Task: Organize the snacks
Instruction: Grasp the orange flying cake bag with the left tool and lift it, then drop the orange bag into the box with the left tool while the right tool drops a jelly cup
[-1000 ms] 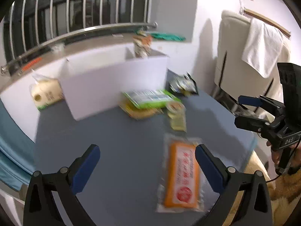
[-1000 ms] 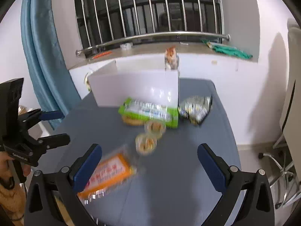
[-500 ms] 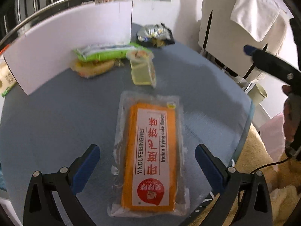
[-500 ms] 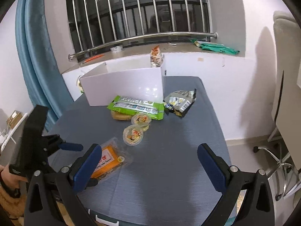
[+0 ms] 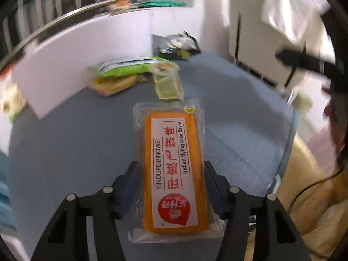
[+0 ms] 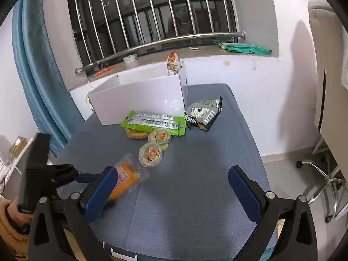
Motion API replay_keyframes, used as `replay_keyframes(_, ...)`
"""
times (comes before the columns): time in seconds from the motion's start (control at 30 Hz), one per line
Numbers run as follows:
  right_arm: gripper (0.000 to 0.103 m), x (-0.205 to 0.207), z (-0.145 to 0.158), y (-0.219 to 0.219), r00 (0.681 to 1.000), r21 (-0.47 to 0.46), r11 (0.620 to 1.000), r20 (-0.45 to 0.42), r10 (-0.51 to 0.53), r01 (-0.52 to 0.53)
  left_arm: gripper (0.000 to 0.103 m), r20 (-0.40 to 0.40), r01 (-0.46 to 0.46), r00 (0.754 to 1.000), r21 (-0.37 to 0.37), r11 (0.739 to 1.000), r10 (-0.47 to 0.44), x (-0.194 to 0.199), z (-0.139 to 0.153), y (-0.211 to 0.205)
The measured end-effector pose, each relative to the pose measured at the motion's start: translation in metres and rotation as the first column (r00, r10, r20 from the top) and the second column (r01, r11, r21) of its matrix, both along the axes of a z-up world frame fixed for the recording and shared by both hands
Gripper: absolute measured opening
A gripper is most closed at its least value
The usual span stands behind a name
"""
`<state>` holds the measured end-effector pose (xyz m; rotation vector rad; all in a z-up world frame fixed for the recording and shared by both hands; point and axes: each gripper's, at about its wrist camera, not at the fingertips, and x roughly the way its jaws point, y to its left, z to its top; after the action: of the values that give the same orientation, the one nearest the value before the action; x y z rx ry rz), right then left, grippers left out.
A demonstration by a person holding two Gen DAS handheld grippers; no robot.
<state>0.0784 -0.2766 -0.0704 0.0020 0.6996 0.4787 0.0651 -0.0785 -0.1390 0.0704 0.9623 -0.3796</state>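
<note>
orange cake packet (image 5: 174,165): lay flat on the grey table (image 5: 76,148), near its front edge, label up, reading "indian flying cake flavor".
my left gripper (image 5: 171,187): its jaws had just been closing around the packet's near half; both blue pads sat against the clear wrapper's long edges, so i had it clamped.
my right gripper (image 6: 171,191): jaws spread wide over bare table, gripping nothing.
jelly cups (image 6: 151,154): two, just beyond the packet's far end, touching each other.
green snack pack (image 6: 154,122): flat in front of the white box (image 6: 139,100), resting on a yellowish packet.
silver foil bag (image 6: 204,113): beside the box's right corner.
snack pouch (image 6: 174,63): upright behind the box.
</note>
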Motion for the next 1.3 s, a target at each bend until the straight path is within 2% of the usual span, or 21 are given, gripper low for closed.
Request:
replay_keyframes(0.07, 0.103, 0.001, -0.001, 0.001, 1.0, 0.035, 0.999, -0.013, 0.016, -0.015, 0.06, 0.01, -0.05, 0.999, -0.049, 0.998, 0.051, -0.005, 0.007, 0.017)
replay_keyframes(0.17, 0.103, 0.009, -0.004, 0.008, 0.998, 0.068, 0.997, -0.042, 0.039, -0.036, 0.06, 0.057, -0.09, 0.994, -0.039, 0.995, 0.093, -0.016, 0.019, 0.033)
replay_keyframes(0.27, 0.103, 0.017, -0.014, 0.026, 0.997, 0.024, 0.998, -0.064, 0.053, -0.051, 0.06, 0.1, -0.143, 0.984, -0.077, 0.987, 0.151, -0.027, 0.034, 0.053)
replay_keyframes(0.33, 0.103, 0.022, -0.022, 0.036, 0.994, 0.011, 0.998, -0.085, 0.068, -0.067, 0.06, 0.124, -0.165, 0.975, -0.135, 0.977, 0.182, -0.034, 0.042, 0.068)
replay_keyframes(0.43, 0.103, 0.032, -0.035, 0.045, 0.99, 0.044, 0.995, -0.106, 0.094, -0.09, 0.06, 0.125, -0.184, 0.97, -0.179, 0.966, 0.208, -0.039, 0.047, 0.082)
replay_keyframes(0.63, 0.103, 0.076, -0.062, 0.069, 0.972, 0.03, 0.986, -0.164, 0.169, -0.166, 0.06, 0.119, -0.201, 0.966, -0.215, 0.956, 0.23, -0.046, 0.046, 0.093)
replay_keyframes(0.7, 0.098, 0.085, -0.066, 0.073, 0.967, 0.043, 0.983, -0.174, 0.186, -0.181, 0.06, 0.117, -0.204, 0.966, -0.211, 0.956, 0.232, -0.044, 0.045, 0.09)
replay_keyframes(0.73, 0.092, 0.09, -0.07, 0.075, 0.963, 0.044, 0.982, -0.192, 0.188, -0.183, 0.06, 0.115, -0.206, 0.965, -0.218, 0.954, 0.235, -0.043, 0.044, 0.091)
replay_keyframes(0.8, 0.076, 0.097, -0.075, 0.078, 0.96, 0.042, 0.985, -0.221, 0.174, -0.169, 0.06, 0.108, -0.209, 0.965, -0.229, 0.951, 0.238, -0.042, 0.043, 0.092)
replay_keyframes(0.83, 0.053, 0.097, -0.075, 0.08, 0.965, 0.026, 0.985, -0.202, 0.17, -0.169, 0.06, 0.107, -0.211, 0.965, -0.228, 0.95, 0.24, -0.041, 0.042, 0.092)
replay_keyframes(0.87, 0.049, 0.098, -0.076, 0.082, 0.96, 0.021, 0.984, -0.216, 0.177, -0.176, 0.06, 0.105, -0.213, 0.965, -0.228, 0.95, 0.241, -0.041, 0.041, 0.092)
replay_keyframes(1.1, 0.048, 0.074, -0.058, 0.079, 0.966, 0.016, 0.98, -0.165, 0.197, -0.197, 0.06, 0.113, -0.226, 0.96, -0.238, 0.945, 0.258, -0.041, 0.043, 0.097)
replay_keyframes(1.3, 0.048, 0.052, -0.005, 0.07, 0.978, 0.064, 0.978, -0.037, 0.204, -0.201, 0.06, 0.152, -0.231, 0.948, -0.271, 0.935, 0.279, -0.024, 0.065, 0.106)
